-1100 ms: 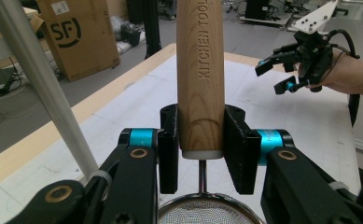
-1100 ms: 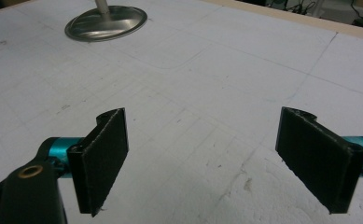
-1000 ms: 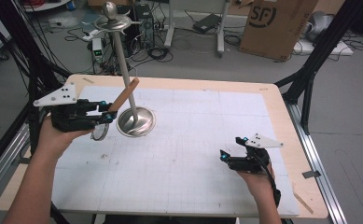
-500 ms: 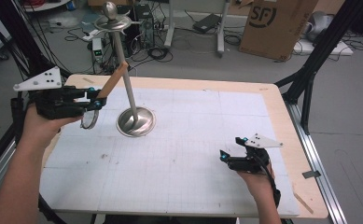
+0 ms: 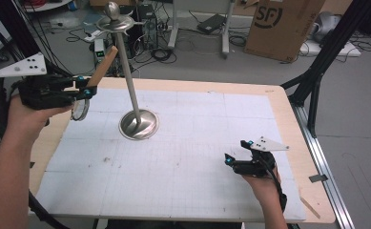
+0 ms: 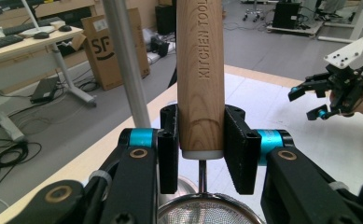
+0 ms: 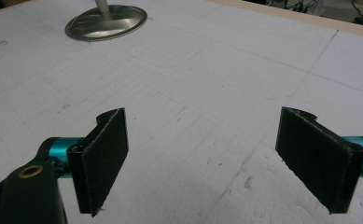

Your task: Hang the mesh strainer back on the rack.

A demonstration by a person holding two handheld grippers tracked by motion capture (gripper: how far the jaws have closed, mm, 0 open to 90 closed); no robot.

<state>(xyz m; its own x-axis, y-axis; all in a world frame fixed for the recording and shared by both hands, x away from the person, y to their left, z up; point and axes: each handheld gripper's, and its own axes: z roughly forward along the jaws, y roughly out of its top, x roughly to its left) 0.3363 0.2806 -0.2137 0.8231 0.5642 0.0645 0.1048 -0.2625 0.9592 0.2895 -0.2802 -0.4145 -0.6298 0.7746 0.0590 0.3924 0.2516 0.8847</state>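
While my left gripper [image 6: 200, 156] hangs above the table's [image 5: 278, 98] left edge, its fingers [image 6: 239, 147] pinch a strainer's wooden handle [image 6: 200, 70] near the mesh end. Handle long axis: tilted up and away, toward the top of the metal stand [image 5: 126, 71]. Mesh bowl [image 5: 79, 109]: hanging below the fingers, contents cannot be told. Stand base [image 5: 138, 125]: on the table. My right gripper [image 7: 216, 158]: low over the table's right front, fingers spread, holding nothing.

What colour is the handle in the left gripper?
Light natural wood handle, stamped KITCHEN TOOL; clearest in the left gripper view.
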